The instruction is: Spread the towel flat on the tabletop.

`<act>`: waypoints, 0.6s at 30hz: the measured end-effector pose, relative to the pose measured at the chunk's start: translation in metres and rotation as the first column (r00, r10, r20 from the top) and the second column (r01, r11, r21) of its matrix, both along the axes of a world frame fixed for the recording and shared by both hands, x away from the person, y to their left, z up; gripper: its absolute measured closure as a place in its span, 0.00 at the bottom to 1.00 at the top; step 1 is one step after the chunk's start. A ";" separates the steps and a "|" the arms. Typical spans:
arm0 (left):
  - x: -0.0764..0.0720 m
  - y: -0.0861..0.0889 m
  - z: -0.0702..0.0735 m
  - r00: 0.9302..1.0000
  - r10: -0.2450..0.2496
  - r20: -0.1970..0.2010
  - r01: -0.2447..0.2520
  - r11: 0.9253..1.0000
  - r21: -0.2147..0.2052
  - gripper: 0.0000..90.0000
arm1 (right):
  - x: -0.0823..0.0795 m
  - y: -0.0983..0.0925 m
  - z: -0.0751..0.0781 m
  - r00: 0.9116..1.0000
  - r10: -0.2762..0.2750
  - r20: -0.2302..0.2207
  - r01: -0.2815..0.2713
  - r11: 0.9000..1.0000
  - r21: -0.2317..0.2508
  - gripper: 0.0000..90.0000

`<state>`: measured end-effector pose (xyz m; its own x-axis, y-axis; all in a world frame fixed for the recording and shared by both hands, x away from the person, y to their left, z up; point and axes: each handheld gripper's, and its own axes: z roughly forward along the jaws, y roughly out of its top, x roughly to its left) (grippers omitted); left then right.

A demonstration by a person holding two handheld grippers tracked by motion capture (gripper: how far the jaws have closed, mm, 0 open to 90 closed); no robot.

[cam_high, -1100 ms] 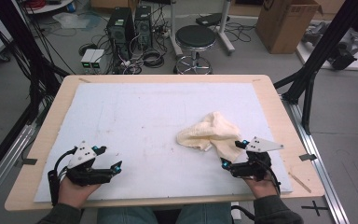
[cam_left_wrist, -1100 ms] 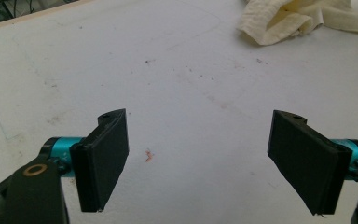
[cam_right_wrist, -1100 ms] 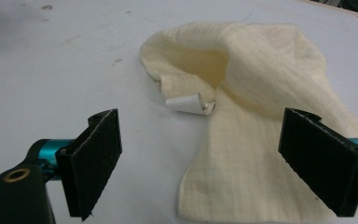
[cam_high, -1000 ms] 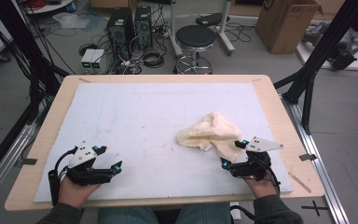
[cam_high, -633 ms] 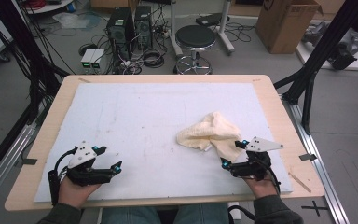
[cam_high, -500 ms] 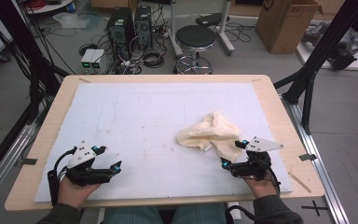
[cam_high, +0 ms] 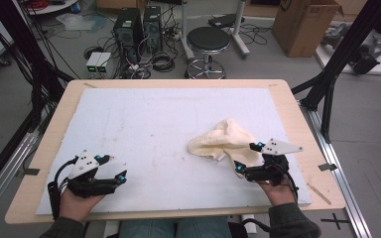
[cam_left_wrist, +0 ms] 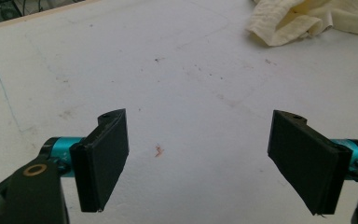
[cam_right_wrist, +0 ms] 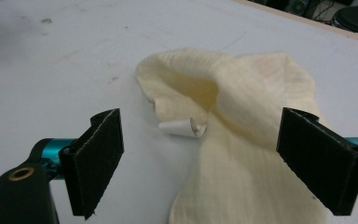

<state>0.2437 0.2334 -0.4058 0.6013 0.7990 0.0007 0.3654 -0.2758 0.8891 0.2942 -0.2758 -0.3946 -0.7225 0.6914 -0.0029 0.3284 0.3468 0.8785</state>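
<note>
A crumpled cream-yellow cloth lies on the white table mat, right of centre. My right gripper rests at the cloth's near edge, jaws wide apart. In the right gripper view the cloth spreads between and beyond the jaws, with a small white label curled at its fold; nothing is gripped. My left gripper sits open near the front left of the mat. The left gripper view has bare stained mat between the jaws and the cloth far off at the upper right.
The wooden table edge frames the mat. Beyond the table stand a black stool, computer towers, cables and a cardboard box. Black frame legs rise at the right.
</note>
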 end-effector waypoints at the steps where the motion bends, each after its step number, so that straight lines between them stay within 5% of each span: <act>1: 0.000 0.000 0.000 1.000 0.000 0.000 0.000 1.000 0.000 0.23 | 0.000 0.000 0.000 1.000 0.000 0.000 0.000 1.000 0.000 0.16; 10: 0.000 0.004 0.001 1.000 0.013 0.006 -0.013 1.000 -0.008 0.23 | 0.034 0.009 0.023 1.000 0.031 -0.002 -0.031 0.999 -0.036 0.23; 18: 0.001 0.004 0.001 1.000 0.010 0.003 -0.010 1.000 -0.009 0.23 | 0.068 0.024 0.022 0.995 0.062 -0.080 -0.067 0.995 -0.072 0.38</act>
<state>0.2442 0.2371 -0.4050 0.5935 0.8049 -0.0046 0.3655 -0.2644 0.8924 0.3618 -0.2515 -0.3731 -0.7656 0.6433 0.0049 0.3692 0.4332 0.8222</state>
